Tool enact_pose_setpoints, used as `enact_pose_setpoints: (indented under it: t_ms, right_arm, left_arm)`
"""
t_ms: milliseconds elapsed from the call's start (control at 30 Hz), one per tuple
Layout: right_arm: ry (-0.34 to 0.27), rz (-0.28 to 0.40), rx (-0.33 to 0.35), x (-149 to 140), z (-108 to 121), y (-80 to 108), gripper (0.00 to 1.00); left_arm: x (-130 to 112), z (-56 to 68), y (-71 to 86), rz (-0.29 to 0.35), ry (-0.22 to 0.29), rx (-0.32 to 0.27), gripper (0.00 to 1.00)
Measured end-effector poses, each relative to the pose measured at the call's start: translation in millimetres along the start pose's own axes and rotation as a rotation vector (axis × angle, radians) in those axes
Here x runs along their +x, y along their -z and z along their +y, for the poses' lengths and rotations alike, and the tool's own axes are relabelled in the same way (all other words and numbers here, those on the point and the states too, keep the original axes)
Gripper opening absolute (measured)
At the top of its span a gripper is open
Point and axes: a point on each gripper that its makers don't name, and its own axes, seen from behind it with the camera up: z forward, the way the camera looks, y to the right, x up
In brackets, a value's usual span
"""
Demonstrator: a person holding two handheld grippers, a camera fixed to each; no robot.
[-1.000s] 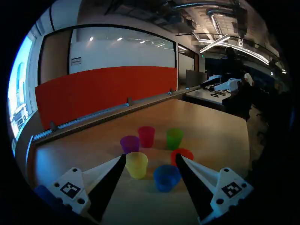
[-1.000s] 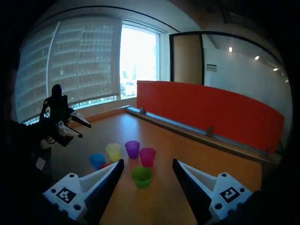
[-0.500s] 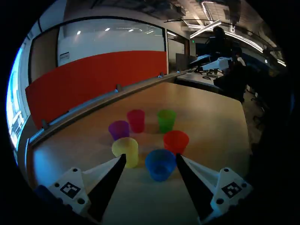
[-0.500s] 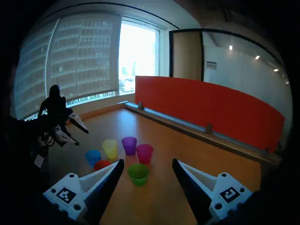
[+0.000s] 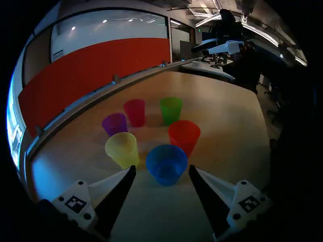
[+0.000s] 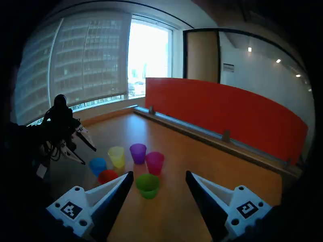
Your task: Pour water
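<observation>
Left gripper (image 5: pixel 161 167) is wide open and holding nothing, with the blue cup (image 5: pixel 166 164) just ahead of the gap between its fingers. Right gripper (image 6: pixel 159 173) is spread open and empty too, green cup (image 6: pixel 147 185) just in front. The yellow (image 5: pixel 122 149), red (image 5: pixel 184 136), purple (image 5: pixel 115 123) and pink (image 5: pixel 135 112) cups are clustered with them on the wooden table (image 5: pixel 226 121).

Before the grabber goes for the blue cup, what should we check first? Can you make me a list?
1. Left gripper open: ok, jaws wide apart, nothing held.
2. Blue cup lined up: ok, it sits centred just ahead of the tips.
3. Blue cup upright: ok.
4. Room around it: not ok, the red cup and yellow cup stand close beside it.
5. Water in the blue cup: cannot tell.
6. Right gripper out of the way: ok, it is open and over by the green cup.
</observation>
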Motion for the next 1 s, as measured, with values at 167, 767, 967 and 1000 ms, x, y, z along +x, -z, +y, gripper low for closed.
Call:
enact_pose_setpoints:
  t_ms: [167, 767, 967, 1000]
  right_arm:
    - [-0.003, -0.003, 0.002, -0.6, 1.0, -4.0, 1.0]
    - [-0.004, -0.018, 0.004, -8.3, 5.5, -12.6, 1.0]
    - [-0.003, -0.02, 0.001, -7.4, 6.8, -14.3, 1.0]
    - [-0.003, -0.021, 0.001, -7.5, 6.9, -14.7, 1.0]
  left_arm:
    - [-8.3, 1.4, -10.9, -0.028, -0.014, -0.009, 0.98]
    - [-14.7, 10.4, -49.2, -0.043, -0.018, -0.062, 0.98]
    - [-15.0, 10.5, -58.2, -0.042, -0.015, -0.069, 0.98]
    - [-14.4, 10.2, -59.1, -0.04, -0.012, -0.07, 0.98]
